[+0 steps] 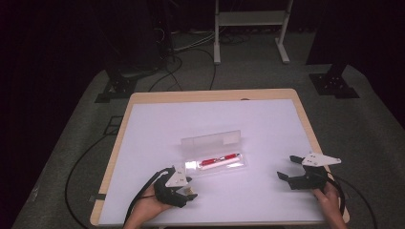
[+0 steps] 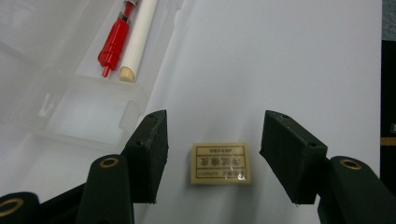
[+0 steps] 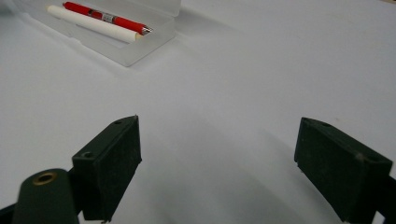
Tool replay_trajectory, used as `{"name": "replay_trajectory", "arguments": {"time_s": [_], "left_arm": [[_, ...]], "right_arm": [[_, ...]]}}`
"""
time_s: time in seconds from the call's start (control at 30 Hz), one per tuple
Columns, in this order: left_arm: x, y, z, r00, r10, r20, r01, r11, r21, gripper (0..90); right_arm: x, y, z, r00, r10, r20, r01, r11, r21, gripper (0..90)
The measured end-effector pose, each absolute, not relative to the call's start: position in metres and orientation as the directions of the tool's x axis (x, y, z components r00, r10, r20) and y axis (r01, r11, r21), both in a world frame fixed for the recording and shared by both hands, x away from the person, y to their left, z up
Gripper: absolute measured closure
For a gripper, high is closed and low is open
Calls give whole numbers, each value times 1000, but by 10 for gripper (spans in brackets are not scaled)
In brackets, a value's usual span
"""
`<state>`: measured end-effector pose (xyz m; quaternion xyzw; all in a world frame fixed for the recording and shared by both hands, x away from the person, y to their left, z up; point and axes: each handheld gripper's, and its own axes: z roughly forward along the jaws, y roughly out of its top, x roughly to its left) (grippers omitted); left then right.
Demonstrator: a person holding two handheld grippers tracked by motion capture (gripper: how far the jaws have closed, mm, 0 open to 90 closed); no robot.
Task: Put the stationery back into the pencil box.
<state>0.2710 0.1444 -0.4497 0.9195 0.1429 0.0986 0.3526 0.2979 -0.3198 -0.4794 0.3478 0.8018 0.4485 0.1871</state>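
Eraser [image 2: 220,163]: small cream block with a printed label, flat on the white table [image 1: 267,124], near the front-left edge. It lies between the 2 jaws of the left gripper [image 2: 212,156], touching neither; a gap shows on each side, a little wider toward the right-hand jaw. Its long axis runs across the gap, jaw to jaw, so a closing would fall on the short ends. Judgement: the left gripper is placed to pinch it, and may need to come lower first.

Left jaws: spread wide, holding nothing. In the high view the left gripper [image 1: 187,187] sits over the eraser [image 1: 191,190].

Case [image 1: 216,152]: clear plastic, lid open, just beyond the left gripper. Inside lie 1 red pen [image 2: 116,39] and 1 white pen [image 2: 137,39], side by side. The end compartment nearest the eraser looks bare.

Right gripper [image 1: 285,168]: well apart on the right, jaws spread, nothing between them, above bare table.

Room: open table between eraser and case; the front edge is close behind the left hand.
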Motion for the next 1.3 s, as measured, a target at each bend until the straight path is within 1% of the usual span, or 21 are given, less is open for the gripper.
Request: {"name": "replay_trajectory", "arguments": {"time_s": [0.07,0.23,0.53,0.6,0.8,1.3], "left_arm": [[271,145,-451,939,331,91,188,-717,671,413],[272,147,-456,939,335,75,201,-713,672,424],[273,149,-461,946,320,58,202,-718,666,503],[273,149,-461,946,319,63,199,-721,664,509],[272,149,-462,948,311,61,193,-720,666,574],[269,146,-457,949,306,82,176,-723,668,588]], "right_arm": [[298,-320,-479,-689,725,12,390,356,849,138],[298,-320,-479,-689,724,10,388,357,850,138],[298,-320,-479,-690,724,11,387,355,851,138],[298,-320,-479,-690,723,11,387,356,850,138],[297,-320,-479,-690,724,13,387,354,851,138],[298,-320,-479,-691,723,13,388,355,851,138]]}}
